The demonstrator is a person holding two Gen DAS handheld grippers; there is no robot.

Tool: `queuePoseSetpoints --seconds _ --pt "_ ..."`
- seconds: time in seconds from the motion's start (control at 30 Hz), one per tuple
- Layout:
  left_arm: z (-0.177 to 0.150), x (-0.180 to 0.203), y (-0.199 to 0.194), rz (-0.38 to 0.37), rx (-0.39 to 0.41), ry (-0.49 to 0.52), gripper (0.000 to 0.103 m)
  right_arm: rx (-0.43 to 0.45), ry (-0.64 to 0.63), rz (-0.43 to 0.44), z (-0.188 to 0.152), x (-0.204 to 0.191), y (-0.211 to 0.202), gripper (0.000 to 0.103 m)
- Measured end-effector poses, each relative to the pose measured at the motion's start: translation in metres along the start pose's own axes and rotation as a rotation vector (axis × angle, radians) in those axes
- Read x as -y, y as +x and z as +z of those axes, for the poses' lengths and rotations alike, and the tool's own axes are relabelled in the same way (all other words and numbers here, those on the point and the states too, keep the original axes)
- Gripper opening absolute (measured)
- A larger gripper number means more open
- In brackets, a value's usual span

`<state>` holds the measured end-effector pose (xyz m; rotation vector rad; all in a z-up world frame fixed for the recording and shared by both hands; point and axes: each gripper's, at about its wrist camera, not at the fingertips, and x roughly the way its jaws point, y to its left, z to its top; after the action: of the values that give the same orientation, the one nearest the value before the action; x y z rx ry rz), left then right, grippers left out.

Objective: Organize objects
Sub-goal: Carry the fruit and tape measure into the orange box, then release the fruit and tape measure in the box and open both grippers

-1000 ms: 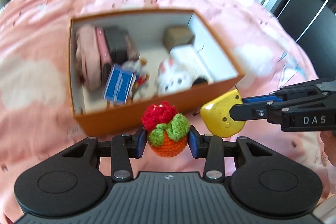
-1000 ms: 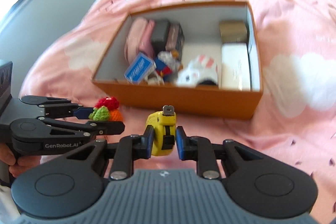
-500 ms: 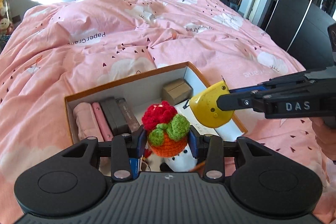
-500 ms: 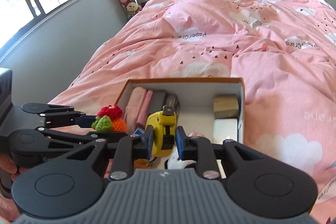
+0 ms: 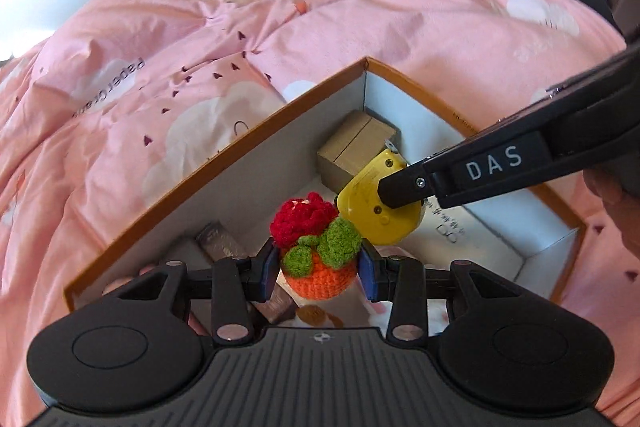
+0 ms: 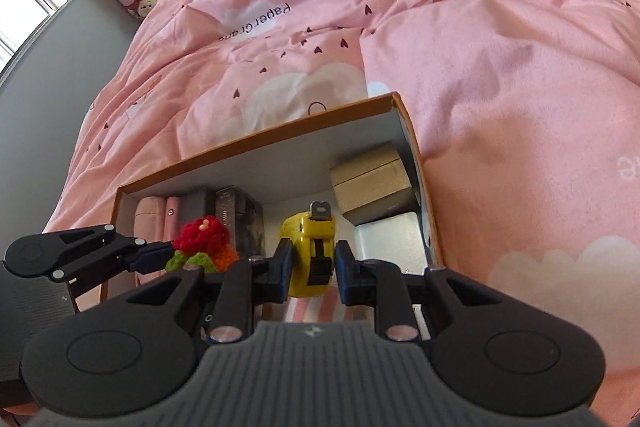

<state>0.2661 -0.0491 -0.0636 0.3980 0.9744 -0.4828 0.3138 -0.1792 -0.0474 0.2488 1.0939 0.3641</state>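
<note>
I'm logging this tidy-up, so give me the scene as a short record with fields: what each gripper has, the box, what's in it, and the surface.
left gripper: shut on crochet flower pot, over the box
right gripper: shut on yellow tape measure, over the box
box: orange outside, white inside, open top
inside the box: brown carton in a far corner, white flat box, pink pouches, dark cases
surface: pink bedspread with cloud print

Crochet flowerpot [image 5: 318, 259], yellow tape measure [image 6: 312, 253] above box [image 5: 224, 147]
</note>
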Motion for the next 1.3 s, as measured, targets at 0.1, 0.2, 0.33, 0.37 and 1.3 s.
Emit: queuePoseSetpoints --seconds 0.1,0.2,0.33,0.37,1.3 --pt "0.005 0.004 0.015 0.034 -0.037 0.09 0.046 -0.015 0.039 -0.01 0.001 0.004 0.012 0.023" --pt "0.01 0.007 0.03 0.041 -0.075 0.164 0.046 -0.028 0.061 -0.017 0.003 0.005 0.024 0.023" --pt "0.012 0.008 0.047 0.062 -0.127 0.237 0.046 -0.048 0.065 -0.022 0.005 0.001 0.039 0.023" --pt "0.012 0.008 0.05 0.069 -0.135 0.252 0.046 -0.052 0.064 -0.024 0.006 0.0 0.042 0.023" --pt "-0.016 -0.007 0.017 0.116 -0.047 0.212 0.056 -0.096 -0.006 -0.099 0.006 -0.006 0.065 0.016"
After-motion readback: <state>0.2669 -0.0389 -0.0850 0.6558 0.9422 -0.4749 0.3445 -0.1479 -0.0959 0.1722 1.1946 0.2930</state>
